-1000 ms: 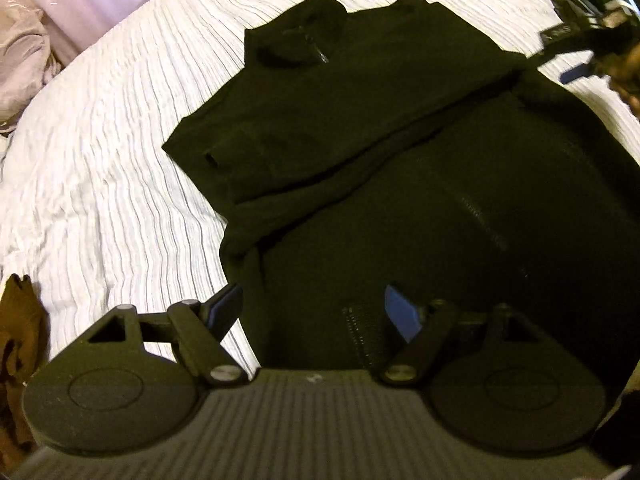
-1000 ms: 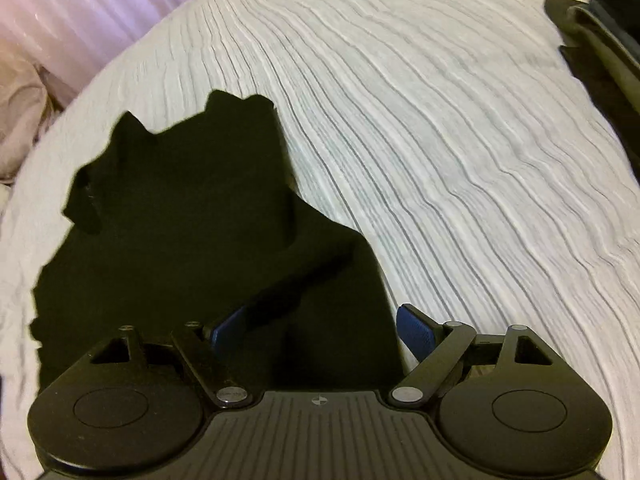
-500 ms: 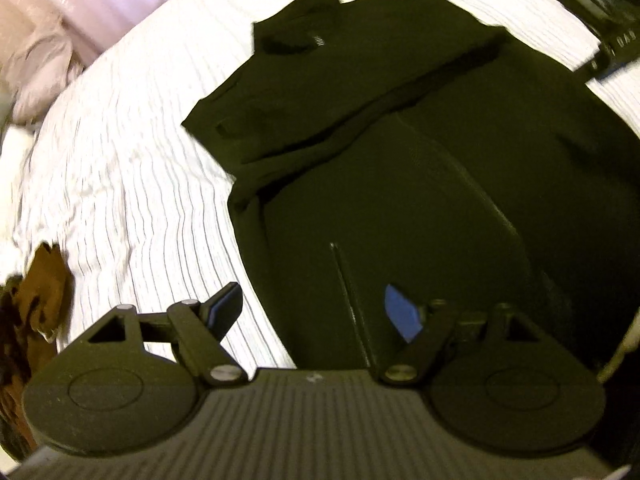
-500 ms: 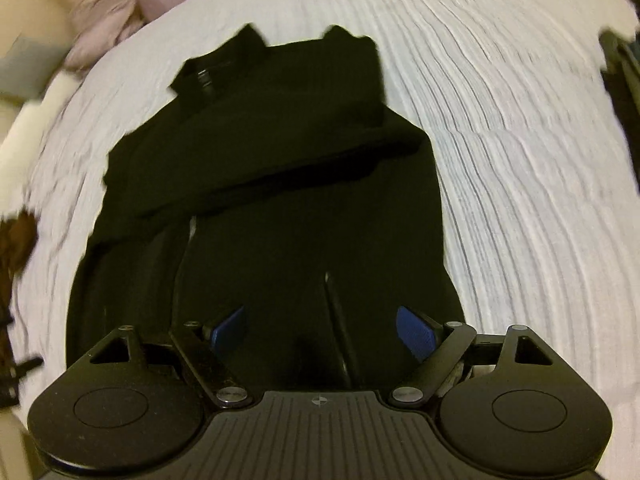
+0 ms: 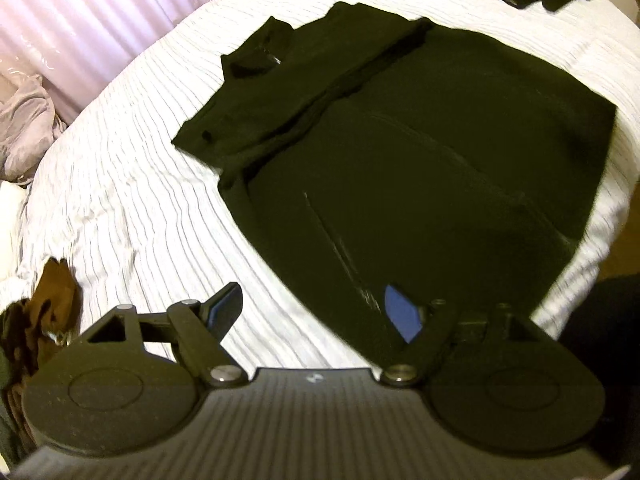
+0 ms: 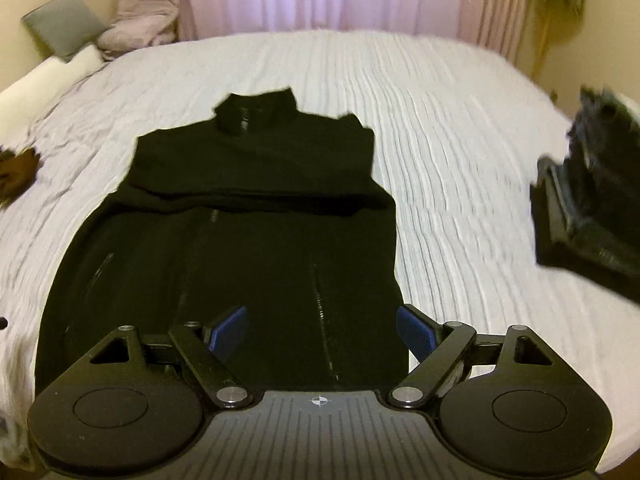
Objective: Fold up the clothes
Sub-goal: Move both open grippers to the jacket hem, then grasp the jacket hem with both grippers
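Black jacket spread on the bed, both grippers spread and holding nothing.

The black jacket (image 6: pixel 240 240) lies flat on the white bed (image 6: pixel 460 160), its long axis running up the frame from hem at the bottom to collar at upper centre, with the sleeves apparently folded across the chest in a band. The right gripper (image 6: pixel 320 330) hovers over the hem right of the zip; the left gripper (image 5: pixel 312 312) sits at the jacket's lower left edge, one finger over bare bed. A dark stack of clothes (image 6: pixel 592 200) lies at right, a brown garment (image 5: pixel 44 312) at left; neither blocks the hem.
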